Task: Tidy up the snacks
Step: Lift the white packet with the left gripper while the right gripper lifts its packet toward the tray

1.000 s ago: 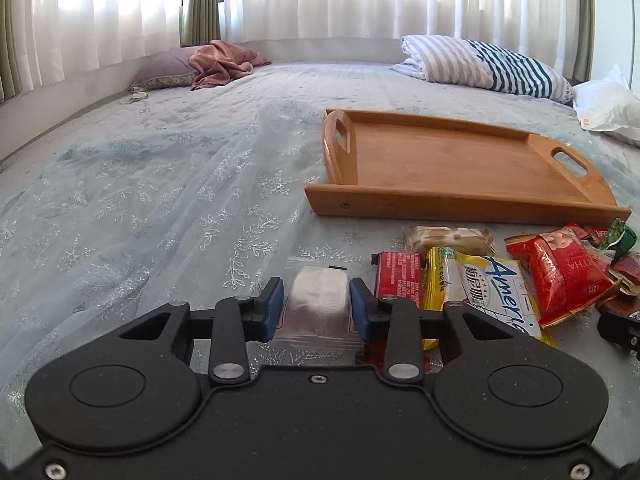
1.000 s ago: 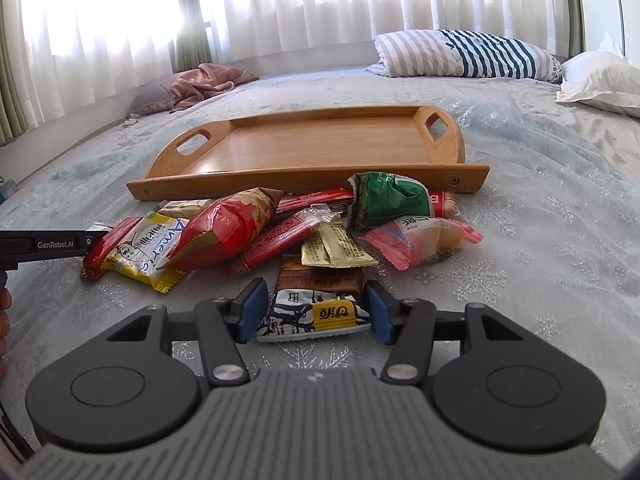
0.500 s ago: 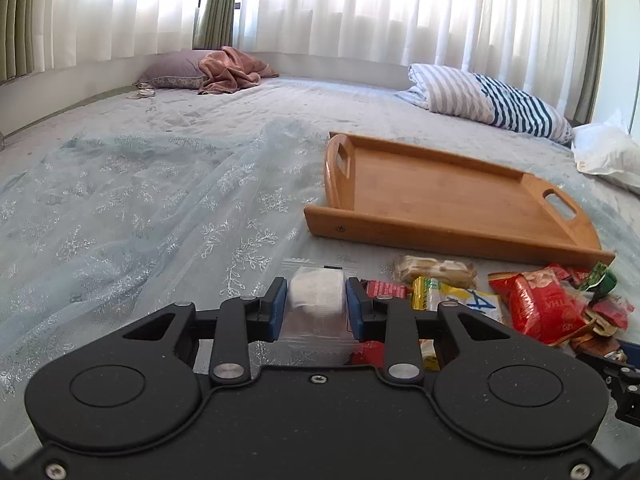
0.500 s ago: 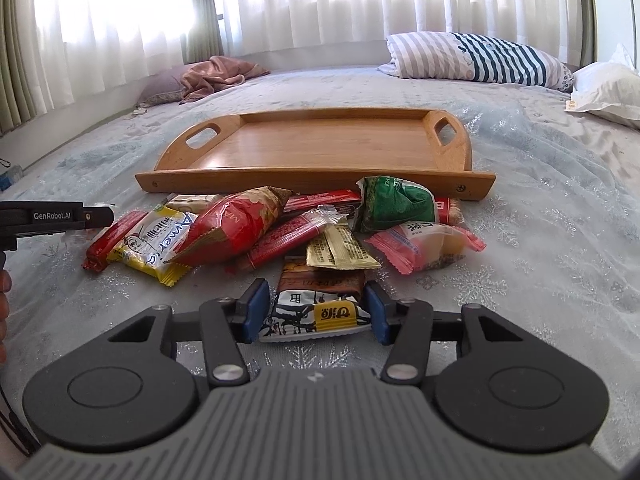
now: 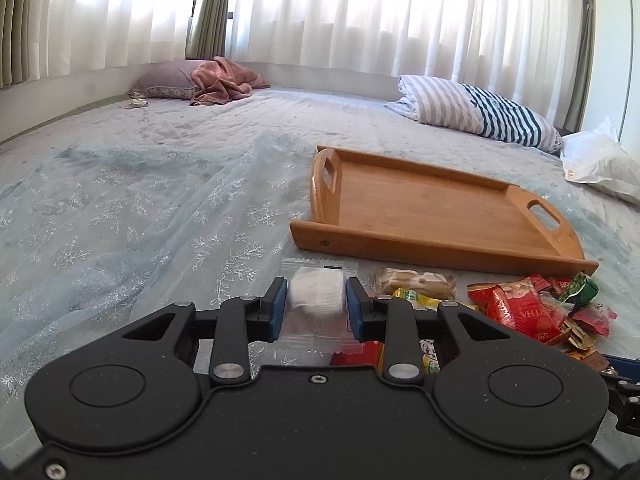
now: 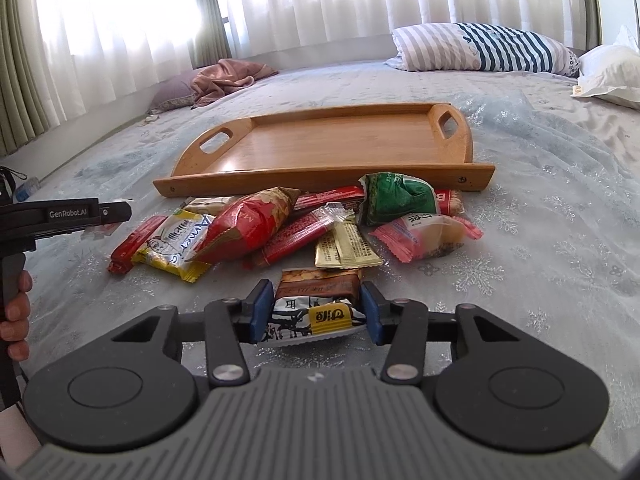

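Observation:
My left gripper (image 5: 316,308) is shut on a clear packet with a white snack (image 5: 318,294), held just above the bedspread. In the right wrist view that gripper (image 6: 116,212) shows side-on at the left, beside the pile. My right gripper (image 6: 316,314) has its jaws closing on a brown, white and yellow snack packet (image 6: 320,286), and both pads touch its sides at the near edge of the pile. The bare wooden tray (image 6: 320,178) lies just behind the pile and also shows in the left wrist view (image 5: 440,248).
The pile holds a red bag (image 6: 248,228), a yellow packet (image 6: 176,240), a green packet (image 6: 396,198) and a pink-edged one (image 6: 428,234). A hand (image 6: 16,312) grips the left handle. A striped pillow (image 6: 480,48) lies far back on the pale bedspread.
The left gripper has shut on the clear packet and raised it off the bedspread. The right jaws have narrowed onto the brown packet.

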Demonstrator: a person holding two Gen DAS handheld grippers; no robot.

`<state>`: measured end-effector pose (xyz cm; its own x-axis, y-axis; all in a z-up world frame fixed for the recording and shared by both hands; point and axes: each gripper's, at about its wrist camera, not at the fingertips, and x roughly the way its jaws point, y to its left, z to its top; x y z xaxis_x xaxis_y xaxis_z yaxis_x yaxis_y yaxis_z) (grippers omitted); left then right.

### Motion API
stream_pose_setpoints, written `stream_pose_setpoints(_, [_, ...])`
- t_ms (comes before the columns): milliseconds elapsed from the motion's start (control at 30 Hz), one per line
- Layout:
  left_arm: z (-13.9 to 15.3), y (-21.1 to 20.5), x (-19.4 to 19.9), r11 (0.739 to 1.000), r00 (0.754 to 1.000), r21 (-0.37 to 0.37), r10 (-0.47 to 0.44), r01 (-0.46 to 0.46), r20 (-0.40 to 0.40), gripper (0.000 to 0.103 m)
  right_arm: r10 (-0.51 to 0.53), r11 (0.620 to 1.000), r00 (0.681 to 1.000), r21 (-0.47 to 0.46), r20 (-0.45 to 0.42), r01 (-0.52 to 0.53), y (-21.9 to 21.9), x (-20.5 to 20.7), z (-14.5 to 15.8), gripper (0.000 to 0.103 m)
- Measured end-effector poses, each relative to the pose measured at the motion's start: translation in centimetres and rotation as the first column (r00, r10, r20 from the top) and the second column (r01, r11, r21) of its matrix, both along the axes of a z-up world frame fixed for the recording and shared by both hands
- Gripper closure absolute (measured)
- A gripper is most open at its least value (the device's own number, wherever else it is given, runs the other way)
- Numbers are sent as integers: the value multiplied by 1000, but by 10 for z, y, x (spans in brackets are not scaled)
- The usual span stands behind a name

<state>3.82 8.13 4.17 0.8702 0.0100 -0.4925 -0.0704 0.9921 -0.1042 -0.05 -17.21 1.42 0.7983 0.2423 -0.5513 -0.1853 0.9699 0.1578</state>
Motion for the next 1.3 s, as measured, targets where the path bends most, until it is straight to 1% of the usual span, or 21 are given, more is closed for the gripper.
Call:
stream_pose_setpoints(300, [5, -4, -6, 1000, 1000, 1, -21, 21, 15, 73, 45, 999, 999, 23, 9, -45, 6, -8, 8, 52])
stream_pose_setpoints(467, [10, -5, -2, 999, 999, -15, -36, 36, 35, 73, 80, 995, 997, 59, 25, -81, 10, -8, 16, 53])
stream_pose_setpoints(600, [19, -11, 0, 999, 996, -8, -50, 51, 69, 73, 103, 993, 993, 51, 50, -106, 15, -9, 24, 54])
stream_pose_setpoints(733, [28, -15, 6, 998, 993, -3, -59, 60, 97, 73, 115, 989, 989, 77, 91, -122, 10, -7, 38, 54])
stream_pose_setpoints(833, [35, -18, 13, 998, 991, 8, -59, 58, 120, 73, 118, 991, 982, 53, 147, -127, 7, 3, 53, 54])
stream_pose_setpoints(933, [41, -20, 21, 998, 988, -2, -59, 60, 140, 73, 116, 992, 977, 24, 181, -122, 6, 19, 63, 54])
stream_pose_setpoints(1167, [50, -26, 48, 998, 986, -2, -60, 61, 154, 73, 123, 992, 970, 8, 210, -128, 8, 65, 77, 54])
stream_pose_setpoints(1300, [54, -33, 67, 997, 985, 24, -72, 69, 158, 73, 132, 990, 972, 28, 194, -140, 8, 93, 79, 54])
